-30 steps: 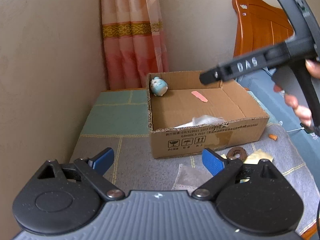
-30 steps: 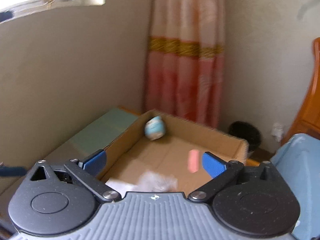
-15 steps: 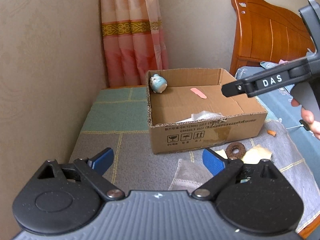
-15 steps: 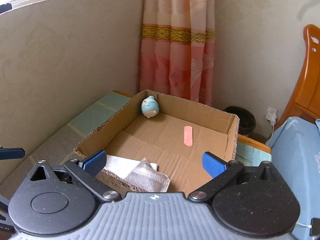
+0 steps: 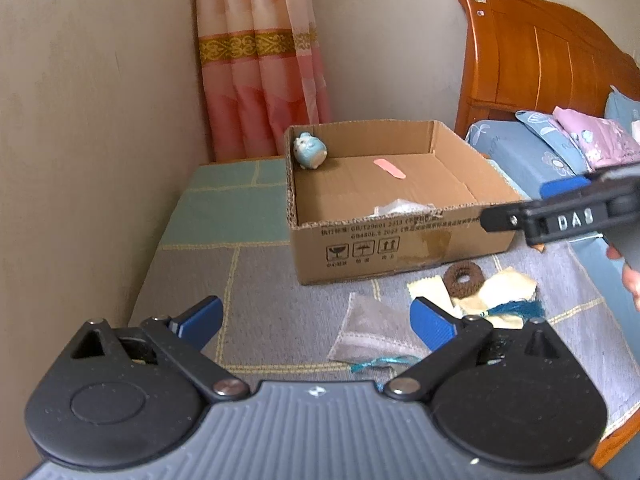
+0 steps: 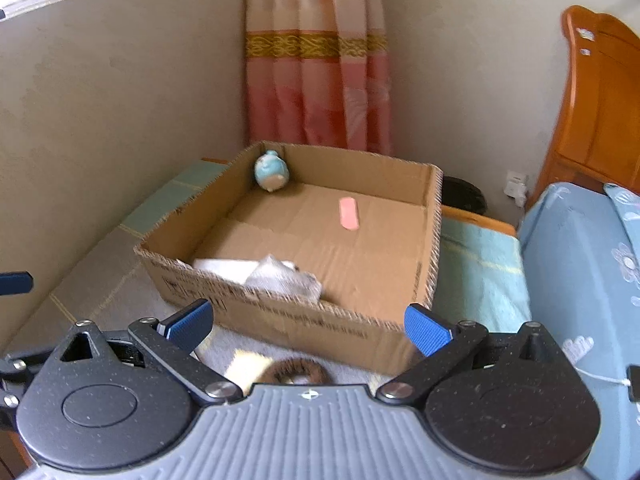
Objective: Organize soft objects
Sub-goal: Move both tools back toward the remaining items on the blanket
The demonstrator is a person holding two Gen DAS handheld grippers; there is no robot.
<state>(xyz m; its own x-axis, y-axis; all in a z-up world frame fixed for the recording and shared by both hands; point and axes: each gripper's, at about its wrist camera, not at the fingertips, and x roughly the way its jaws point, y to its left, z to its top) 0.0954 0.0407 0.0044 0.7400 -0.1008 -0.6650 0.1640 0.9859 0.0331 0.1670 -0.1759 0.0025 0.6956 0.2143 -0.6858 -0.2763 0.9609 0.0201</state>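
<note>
The left gripper (image 5: 316, 320) hovers low over the patchwork-covered tabletop (image 5: 256, 312), jaws spread wide and holding nothing. Just ahead of it and slightly right lies a grey cloth pouch (image 5: 370, 334) with a teal string, flat on the cover and apart from the box.

Further back, the cardboard box (image 5: 384, 248) stands open. In its far left corner sits a small blue plush toy (image 5: 310, 151), a pink strip (image 5: 389, 168) lies on the floor of the box, and a pale crumpled cloth (image 6: 280, 274) rests against the near wall.

To the right of the pouch, just in front of the box, a brown fuzzy ring (image 5: 464, 279) lies on a cream cloth (image 5: 506, 286), with a teal tassel (image 5: 516, 312) beside them. These loose items seem to be what is left to gather.

The right gripper (image 6: 306, 326) hangs above that ring and cloth, jaws wide and empty; in the left view its finger crosses the box's right end, with a hand (image 5: 630, 276) at the edge.

The step in hand looks like choosing the next soft piece. To do it well, the right gripper should probably drop straight onto the ring, pinch across its band rather than the cloth beneath, and lift clear of the box wall before releasing inside. The thin cloth may drag along if the jaws bite too deep.
</note>
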